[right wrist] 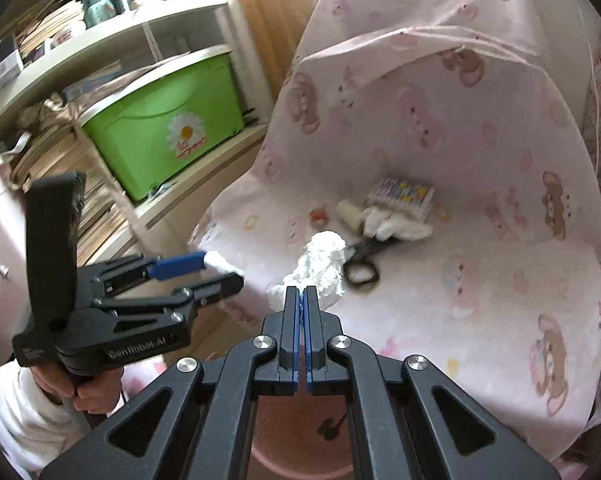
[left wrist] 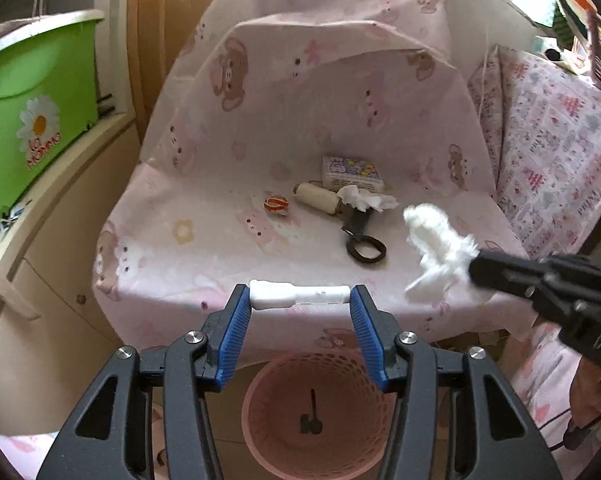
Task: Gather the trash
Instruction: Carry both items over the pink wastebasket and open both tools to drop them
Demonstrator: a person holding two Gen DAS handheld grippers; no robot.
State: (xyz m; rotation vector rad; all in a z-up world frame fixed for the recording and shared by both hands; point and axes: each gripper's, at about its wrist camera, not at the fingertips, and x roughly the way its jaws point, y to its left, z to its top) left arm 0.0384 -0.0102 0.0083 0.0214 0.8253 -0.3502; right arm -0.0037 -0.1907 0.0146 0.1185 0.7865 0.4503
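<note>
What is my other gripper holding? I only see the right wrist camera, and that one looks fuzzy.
Observer: The left gripper holds a white tube-shaped piece crosswise between its blue pads.
Operator: Is the bin under it?
Observer: Yes, the pink mesh wastebasket sits right below the left gripper, with something small and dark at its bottom.
Operator: What's that little orange thing on the cloth?
Observer: A small orange and white wrapper-like scrap, lying apart from the cream roll.
Operator: Does my right gripper hold its tissue?
Observer: Yes, the right gripper pinches the white tissue wad above the pink cloth.
</note>
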